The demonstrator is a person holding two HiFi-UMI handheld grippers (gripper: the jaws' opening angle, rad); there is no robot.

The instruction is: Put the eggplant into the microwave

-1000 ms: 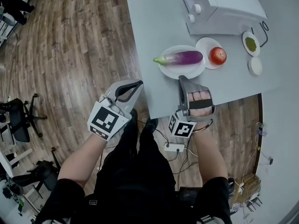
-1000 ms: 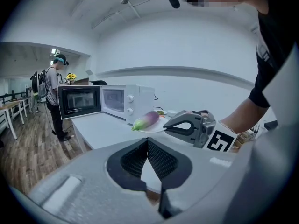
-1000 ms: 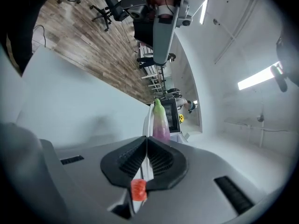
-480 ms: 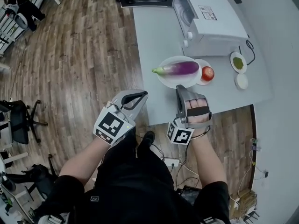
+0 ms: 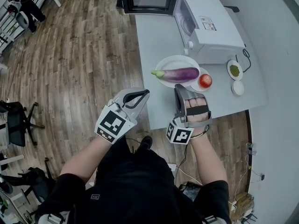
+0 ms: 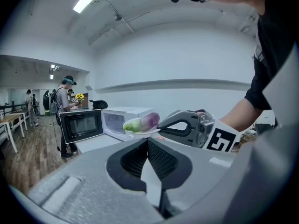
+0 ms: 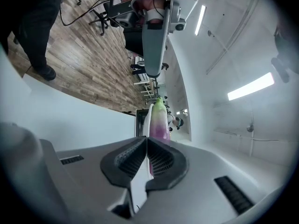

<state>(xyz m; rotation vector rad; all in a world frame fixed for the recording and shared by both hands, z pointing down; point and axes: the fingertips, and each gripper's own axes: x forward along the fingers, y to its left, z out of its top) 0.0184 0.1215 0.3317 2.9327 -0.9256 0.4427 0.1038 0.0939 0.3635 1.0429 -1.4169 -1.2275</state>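
A purple eggplant (image 5: pixel 176 73) with a green stem end lies across a white plate (image 5: pixel 167 62) on the grey table; it also shows ahead in the left gripper view as the eggplant (image 6: pixel 142 122) and straight beyond the jaws in the right gripper view as the eggplant (image 7: pixel 159 120). The white microwave (image 5: pixel 208 27) stands at the table's far end with its black door (image 5: pixel 147 0) swung open. My right gripper (image 5: pixel 178 87) is shut and empty, its tip just short of the plate. My left gripper (image 5: pixel 144 94) is shut and empty, off the table's left edge.
A red tomato (image 5: pixel 205 80) sits on a small plate right of the eggplant. Two small dishes (image 5: pixel 235 70) lie near the table's right side, with a black cable beside them. Wooden floor, office chairs (image 5: pixel 17 122) and people (image 5: pixel 18 3) are at the left.
The view has shifted, so the microwave and its open door now show fully. Both grippers stay shut, holding roughly the same spots near the table's front edge.
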